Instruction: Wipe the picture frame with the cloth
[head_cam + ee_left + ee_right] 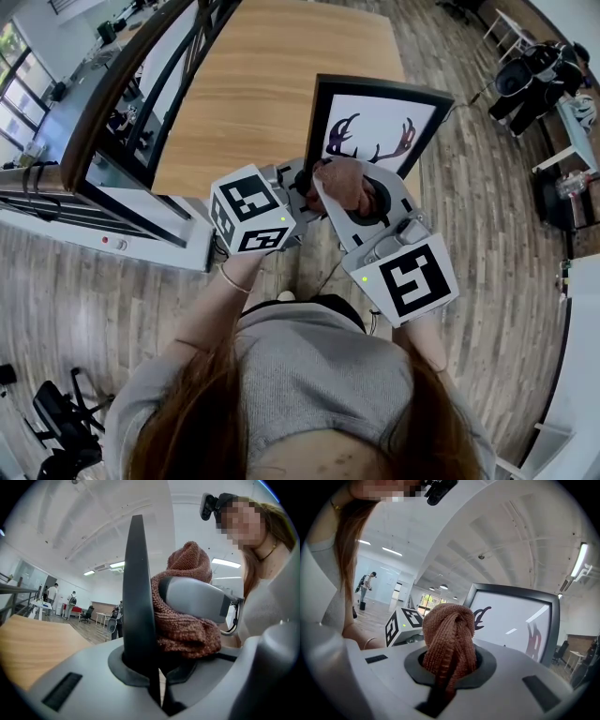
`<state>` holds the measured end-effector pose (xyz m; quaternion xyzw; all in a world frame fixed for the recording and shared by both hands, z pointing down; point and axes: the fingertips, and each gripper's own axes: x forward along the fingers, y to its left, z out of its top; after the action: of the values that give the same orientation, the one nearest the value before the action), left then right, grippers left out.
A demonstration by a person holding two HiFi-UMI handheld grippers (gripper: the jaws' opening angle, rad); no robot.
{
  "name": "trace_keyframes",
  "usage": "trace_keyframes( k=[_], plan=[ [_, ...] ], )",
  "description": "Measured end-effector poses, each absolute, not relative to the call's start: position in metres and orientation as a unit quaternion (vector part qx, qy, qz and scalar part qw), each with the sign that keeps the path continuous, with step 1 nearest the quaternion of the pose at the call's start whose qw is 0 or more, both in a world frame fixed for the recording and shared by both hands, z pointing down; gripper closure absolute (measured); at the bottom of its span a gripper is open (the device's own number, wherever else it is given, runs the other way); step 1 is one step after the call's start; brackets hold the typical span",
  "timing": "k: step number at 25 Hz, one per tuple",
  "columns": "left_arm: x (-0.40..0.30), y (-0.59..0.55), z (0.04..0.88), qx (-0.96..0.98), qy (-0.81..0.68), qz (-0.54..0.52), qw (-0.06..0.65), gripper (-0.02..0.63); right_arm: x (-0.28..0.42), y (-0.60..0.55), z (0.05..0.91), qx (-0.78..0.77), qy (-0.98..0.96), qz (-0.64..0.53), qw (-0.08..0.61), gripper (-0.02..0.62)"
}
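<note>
My left claw [146, 670] is pressed together on the black edge of the frame [138, 588]. In the left gripper view that edge rises upright out of the jaws, seen edge-on. My right claw [448, 679] pinches the cloth [449, 630], a red-brown knitted wad that bulges past the jaws in a rounded knob.

In the head view both claws meet at the frame's lower left corner, the left coming in from the left and the right from below and to the right. The cloth sits between them at that corner. In the left gripper view it lies right against the frame, just beside the spot where my left claw grips. One grey finger [197, 599] of the right claw crosses in front of it there.

The frame faces up toward me, a white picture with a dark antlered shape inside the black border. It shows against the near right corner of the wooden worktop [253, 84] and the plank floor [487, 281]. I cannot tell whether its lower edge rests on anything.

To the left runs a dark railing [103, 122]. Far back in the room stand a few people [52, 595].
</note>
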<state>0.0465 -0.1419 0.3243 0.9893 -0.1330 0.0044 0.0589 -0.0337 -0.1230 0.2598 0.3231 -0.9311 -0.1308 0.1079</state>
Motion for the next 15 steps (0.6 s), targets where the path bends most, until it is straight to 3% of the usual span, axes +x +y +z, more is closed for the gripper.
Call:
trace_keyframes(
  k=[7,15],
  plan=[
    [0.0467,-0.1422,0.3266,0.99,-0.128,-0.001,0.063,0.586,-0.0352,-0.1225,0.2704,0.3,-0.937,-0.112,0.143,0.549],
    [0.0487,-0.145,0.3267,0.99,-0.119,-0.007,0.074,0.586,-0.0317,-0.1162,0.2667,0.312,-0.934,-0.123,0.119,0.549]
  ],
)
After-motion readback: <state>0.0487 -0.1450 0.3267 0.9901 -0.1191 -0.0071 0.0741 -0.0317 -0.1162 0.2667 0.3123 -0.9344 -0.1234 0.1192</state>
